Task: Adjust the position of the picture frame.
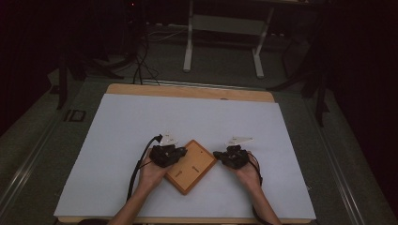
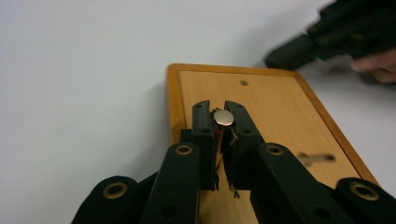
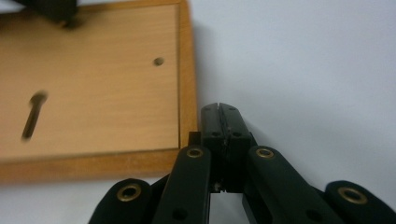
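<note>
One small round metal disc [image 2: 223,117], silvery and shiny like a coin or flat magnet, is pinched between the tips of the left claw [image 2: 222,122], its face tilted up toward the left gripper view's camera; being round, it shows no long axis. It hangs just above a rectangular wooden board [image 1: 191,166] with a raised darker rim, a small round hole and keyhole-shaped slots in its pale face. From the high view the board lies turned like a diamond, its long axis running from near left to far right, between the two hands. The right claw [image 3: 220,108] has its jaws pressed together on nothing, just beside the board's edge over the white surface [image 1: 122,136]. Beyond the surface lie a dim carpeted floor, cables [image 1: 141,61] and a white frame's legs [image 1: 224,35].
</note>
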Available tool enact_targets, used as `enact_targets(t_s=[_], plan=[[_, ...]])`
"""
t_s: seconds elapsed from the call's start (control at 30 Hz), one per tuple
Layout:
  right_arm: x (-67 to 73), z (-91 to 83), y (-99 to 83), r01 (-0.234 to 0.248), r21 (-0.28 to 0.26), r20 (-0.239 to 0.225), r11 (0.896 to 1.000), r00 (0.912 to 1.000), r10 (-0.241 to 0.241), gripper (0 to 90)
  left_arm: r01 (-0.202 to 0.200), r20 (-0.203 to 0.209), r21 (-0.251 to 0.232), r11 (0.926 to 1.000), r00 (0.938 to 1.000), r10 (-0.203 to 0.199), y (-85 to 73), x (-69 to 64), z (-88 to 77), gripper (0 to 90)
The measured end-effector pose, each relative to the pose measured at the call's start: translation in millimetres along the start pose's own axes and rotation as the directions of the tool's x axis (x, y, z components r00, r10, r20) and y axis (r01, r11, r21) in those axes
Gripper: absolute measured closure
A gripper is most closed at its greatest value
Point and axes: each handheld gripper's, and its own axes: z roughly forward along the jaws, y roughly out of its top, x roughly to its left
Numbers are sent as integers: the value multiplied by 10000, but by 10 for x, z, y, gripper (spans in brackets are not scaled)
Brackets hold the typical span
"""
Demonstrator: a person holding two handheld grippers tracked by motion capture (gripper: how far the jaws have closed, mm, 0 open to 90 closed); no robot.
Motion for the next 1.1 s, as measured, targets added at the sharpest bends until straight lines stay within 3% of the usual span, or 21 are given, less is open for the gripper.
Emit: enact_targets(t_s=[0.13,0.23,0.3,0.5,0.7,0.93,1.1], plan=[[130,-5,-49,51,229,-490,9997,9988,-39,899,272,-83,-61,9996,9996,-273,-3,30,-22,840],[238,-43,-91,373,481,-907,9981,9953,-328,899,137,-63,-105,9999,9999,-138,-4,16,-21,837],[312,-101,-97,663,612,-873,9959,9943,-608,900,-6,95,-64,10000,10000,7,-8,4,-11,837],[274,-198,-135,431,649,-1209,9970,9920,-350,899,-569,390,-391,9976,9975,584,-12,-59,27,837],[261,-208,-149,411,926,-884,9949,9955,-329,900,-1126,704,-765,9907,9905,1180,-13,-118,38,834],[275,-251,-204,395,1191,-888,9921,9956,-290,900,-1125,1079,-580,9920,9871,1183,-9,-121,113,837],[291,-279,-230,384,1211,-1015,9919,9945,-261,900,-816,890,304,9962,9929,786,21,-104,180,839]])
